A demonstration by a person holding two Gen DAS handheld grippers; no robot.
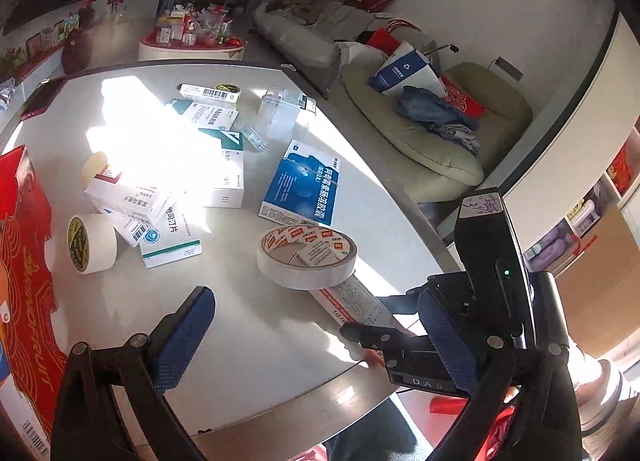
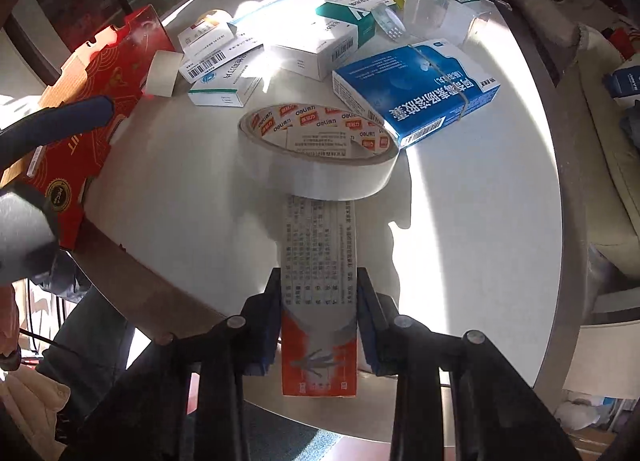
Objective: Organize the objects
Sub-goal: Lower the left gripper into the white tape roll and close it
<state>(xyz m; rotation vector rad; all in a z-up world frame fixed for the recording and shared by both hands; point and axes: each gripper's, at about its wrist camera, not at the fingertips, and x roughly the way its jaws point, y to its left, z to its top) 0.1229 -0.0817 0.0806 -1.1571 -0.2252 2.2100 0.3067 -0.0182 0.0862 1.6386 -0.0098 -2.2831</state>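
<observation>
Right claw: my right gripper (image 2: 319,317) is clamped on the long orange-and-white box (image 2: 319,281), whose far end runs under the tape roll (image 2: 320,149).
Left claw: my left gripper (image 1: 316,345) hangs spread wide over the near table (image 1: 248,341), holding nothing.
Red carton: the red carton (image 1: 24,261) lies at the table's left edge; I judge it the likely container.
Done: nothing visibly sorted yet.
Left: blue box (image 2: 416,89), white medicine boxes (image 1: 224,165), small tape roll (image 1: 90,243) and clear plastic case (image 1: 282,113) all lie loose, scattered.
</observation>
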